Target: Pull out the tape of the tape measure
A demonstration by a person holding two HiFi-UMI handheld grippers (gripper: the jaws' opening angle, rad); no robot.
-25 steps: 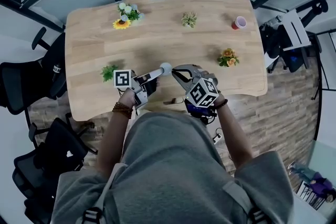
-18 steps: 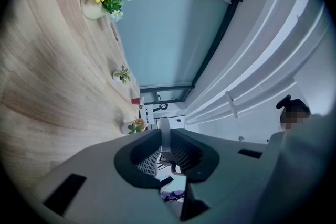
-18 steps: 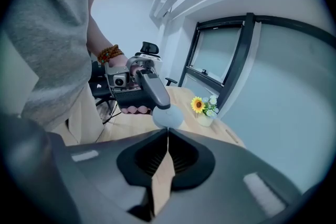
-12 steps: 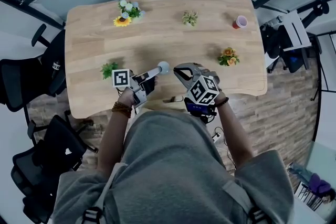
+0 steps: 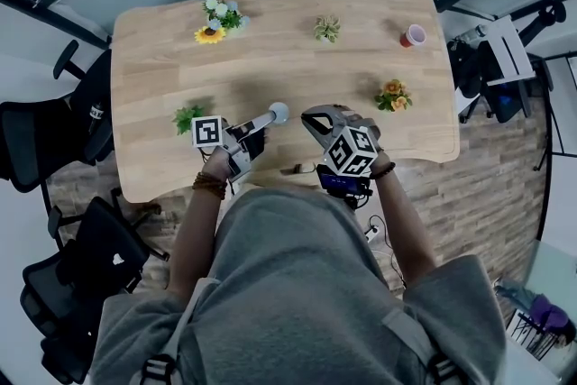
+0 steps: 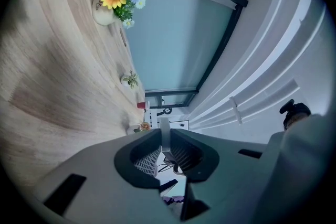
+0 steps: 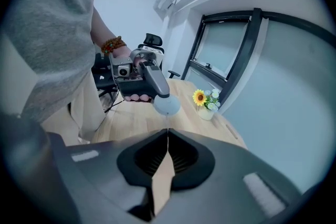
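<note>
A round pale-blue tape measure (image 5: 279, 112) hangs just above the wooden table (image 5: 270, 59), held edge-on in my left gripper (image 5: 270, 117), which is shut on its case. In the left gripper view the case (image 6: 165, 131) shows as a thin pale strip between the pads. My right gripper (image 5: 309, 116) sits a short way to the right, shut on the tape's end. In the right gripper view a thin white tape (image 7: 167, 124) runs from the case (image 7: 167, 105) down into the shut right gripper (image 7: 167, 136). The left gripper (image 7: 157, 93) faces it.
A sunflower pot (image 5: 210, 35), a small plant (image 5: 325, 30) and a red cup (image 5: 411, 37) stand along the far side. An orange flower pot (image 5: 391, 96) sits right of my right gripper, a green plant (image 5: 187, 118) beside the left one. Office chairs (image 5: 36, 140) stand left of the table.
The right gripper has drawn slightly right, away from the tape measure, so the gap between them has widened. The left gripper has hardly moved.
</note>
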